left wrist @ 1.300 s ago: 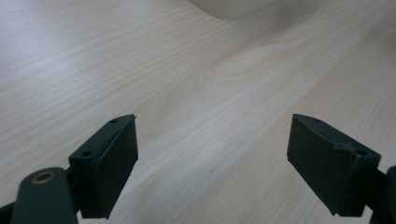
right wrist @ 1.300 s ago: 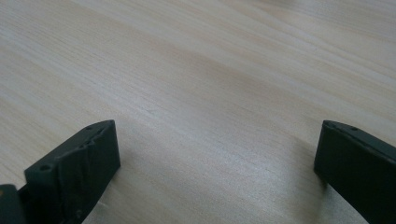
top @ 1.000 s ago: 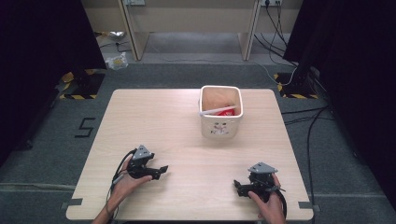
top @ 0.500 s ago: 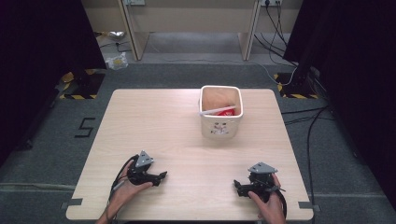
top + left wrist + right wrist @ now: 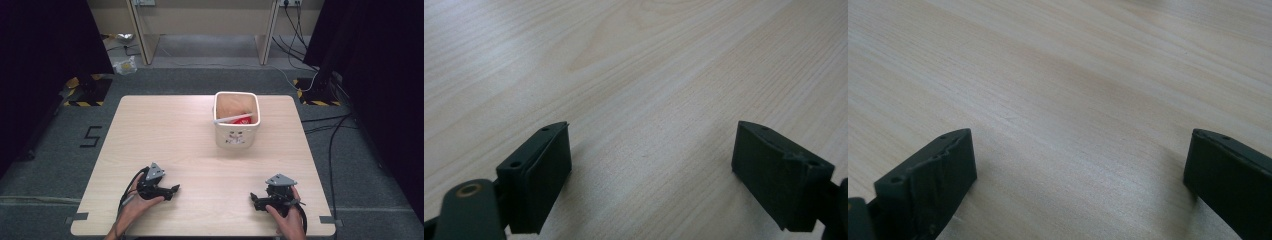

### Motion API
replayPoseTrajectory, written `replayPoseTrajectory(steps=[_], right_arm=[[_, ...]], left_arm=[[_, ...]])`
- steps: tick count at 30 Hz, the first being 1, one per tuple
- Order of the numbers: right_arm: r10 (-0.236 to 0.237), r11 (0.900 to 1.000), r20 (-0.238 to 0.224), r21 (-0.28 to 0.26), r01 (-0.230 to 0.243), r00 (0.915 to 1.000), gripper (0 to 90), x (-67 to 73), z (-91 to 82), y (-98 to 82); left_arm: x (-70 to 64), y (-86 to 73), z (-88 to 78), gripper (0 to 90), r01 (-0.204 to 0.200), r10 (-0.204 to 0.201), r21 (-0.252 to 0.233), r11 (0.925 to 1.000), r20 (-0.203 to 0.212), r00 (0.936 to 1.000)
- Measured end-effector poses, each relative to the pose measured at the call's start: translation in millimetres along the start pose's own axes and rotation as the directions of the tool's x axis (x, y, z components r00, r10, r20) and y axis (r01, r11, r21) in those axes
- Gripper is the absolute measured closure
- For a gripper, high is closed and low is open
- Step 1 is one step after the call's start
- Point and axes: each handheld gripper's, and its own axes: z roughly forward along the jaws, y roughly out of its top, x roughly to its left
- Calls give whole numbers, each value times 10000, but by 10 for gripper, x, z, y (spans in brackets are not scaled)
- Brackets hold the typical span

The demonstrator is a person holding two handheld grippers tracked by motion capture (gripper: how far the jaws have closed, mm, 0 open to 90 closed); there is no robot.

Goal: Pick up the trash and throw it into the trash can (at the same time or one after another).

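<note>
A white square bucket (image 5: pixel 236 122) stands on the wooden table (image 5: pixel 165 135) at the back, right of centre, holding something tan and a red item with a white strip. My left gripper (image 5: pixel 173 190) lies low on the table near the front left, pointing right, a hand around it. Its jaws stand wide apart over bare wood, left gripper (image 5: pixel 651 175). My right gripper (image 5: pixel 253 200) rests near the front right, pointing left, also held by a hand. Nothing lies between its spread jaws, right gripper (image 5: pixel 1080 185).
The table's front edge (image 5: pixel 200 234) runs just below both hands. Grey floor surrounds the table, with cables (image 5: pixel 330 135) on the right, a "5" mark (image 5: pixel 91 136) on the left and desk legs (image 5: pixel 142 35) at the back.
The left gripper has drifted slightly toward the front edge and to the right. The right gripper has stayed put.
</note>
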Motion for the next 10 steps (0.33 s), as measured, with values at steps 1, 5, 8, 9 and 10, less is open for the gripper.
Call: replayPoseTrajectory(steps=[1, 5, 8, 9, 10], right_arm=[[3, 10000, 4, -1, -3, 10000, 7, 0, 0, 0], [32, 10000, 1, 10, -32, 10000, 7, 2, -1, 0], [5, 10000, -3, 2, -5, 10000, 7, 0, 0, 0], [1, 10000, -3, -1, -1, 10000, 7, -1, 0, 0], [8, 10000, 1, 1, -8, 10000, 7, 0, 0, 0]], left_arm=[[0, 0, 0, 151, -2, 2, -1, 10000, -1, 10000], [0, 0, 0, 151, -3, 3, 0, 10000, -1, 10000], [0, 0, 0, 151, 1, -1, -2, 10000, -2, 10000], [0, 1, -1, 151, -2, 2, 12, 10000, -1, 10000], [0, 0, 0, 151, -1, 1, 0, 10000, -2, 10000]])
